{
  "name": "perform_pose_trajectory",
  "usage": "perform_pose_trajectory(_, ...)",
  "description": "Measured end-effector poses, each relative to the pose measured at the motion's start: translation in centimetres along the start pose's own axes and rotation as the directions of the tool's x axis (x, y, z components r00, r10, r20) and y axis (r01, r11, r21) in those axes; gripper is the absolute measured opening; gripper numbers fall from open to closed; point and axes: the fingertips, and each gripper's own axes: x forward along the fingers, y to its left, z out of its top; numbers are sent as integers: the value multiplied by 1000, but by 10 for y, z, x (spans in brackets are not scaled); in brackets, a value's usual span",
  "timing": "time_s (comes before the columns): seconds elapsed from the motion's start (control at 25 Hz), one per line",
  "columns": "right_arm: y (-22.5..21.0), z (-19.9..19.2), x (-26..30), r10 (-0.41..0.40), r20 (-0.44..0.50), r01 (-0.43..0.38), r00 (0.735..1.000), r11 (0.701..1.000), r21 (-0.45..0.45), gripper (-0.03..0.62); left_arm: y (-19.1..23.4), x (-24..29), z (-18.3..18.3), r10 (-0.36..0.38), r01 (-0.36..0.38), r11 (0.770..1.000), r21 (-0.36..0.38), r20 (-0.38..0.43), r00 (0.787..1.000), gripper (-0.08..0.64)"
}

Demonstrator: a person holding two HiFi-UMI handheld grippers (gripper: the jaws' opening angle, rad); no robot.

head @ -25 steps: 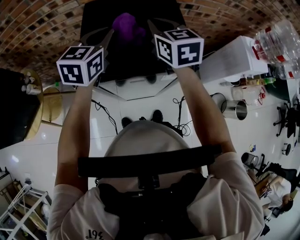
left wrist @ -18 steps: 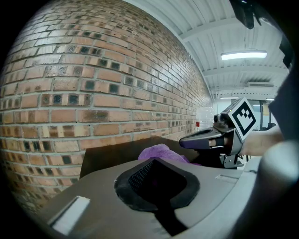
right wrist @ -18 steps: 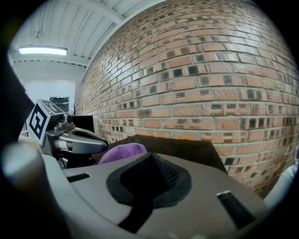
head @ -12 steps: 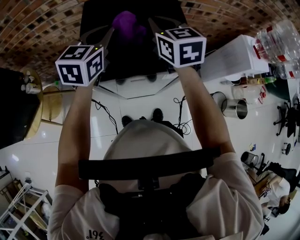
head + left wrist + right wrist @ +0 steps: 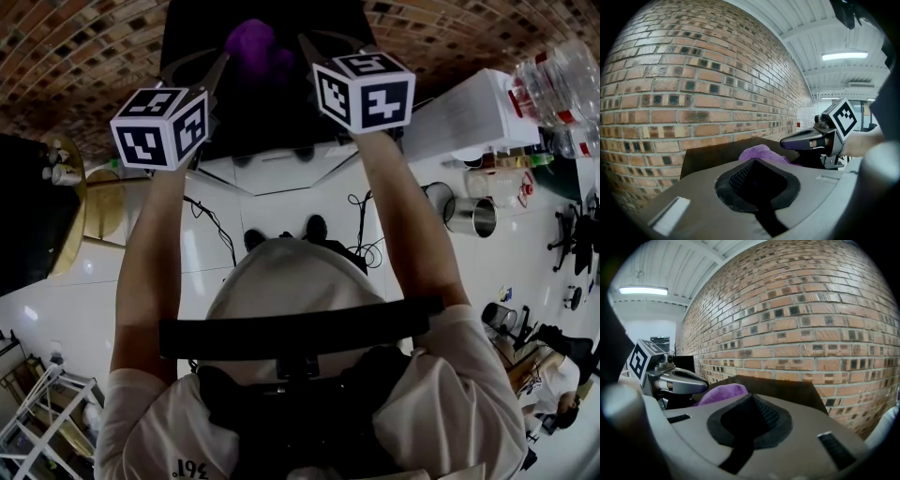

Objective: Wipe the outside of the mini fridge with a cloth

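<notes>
The black mini fridge (image 5: 272, 103) stands against the brick wall, and I look down on its flat top (image 5: 705, 157). A purple cloth (image 5: 251, 42) lies bunched on that top (image 5: 792, 390). My left gripper (image 5: 221, 62) is shut, its tip at the cloth's (image 5: 761, 152) near edge. My right gripper (image 5: 303, 42) is shut too, with the cloth (image 5: 723, 392) just left of its tip. No frame shows whether either pinches the fabric. Each gripper view shows the other gripper across the cloth: the right one (image 5: 806, 139) and the left one (image 5: 684, 378).
The brick wall (image 5: 84, 56) runs behind the fridge. A white table (image 5: 469, 117) with plastic bottles (image 5: 558, 80) stands to the right, with metal cans (image 5: 469, 217) on the floor below. A round wooden table (image 5: 70, 202) is at left. Cables (image 5: 211, 225) trail on the white floor.
Both grippers have edged slightly away from me over the fridge top, and the purple cloth has shifted a little with them. Both stay shut.
</notes>
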Motion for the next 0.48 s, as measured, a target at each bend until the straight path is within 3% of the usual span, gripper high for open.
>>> perform_pose_trajectory(0.48, 1, 0, 0, 3, -7, -3, 1000, 1000, -6, 3, 1, -1, 1, 5, -5, 1000, -1, 2, 1000, 9)
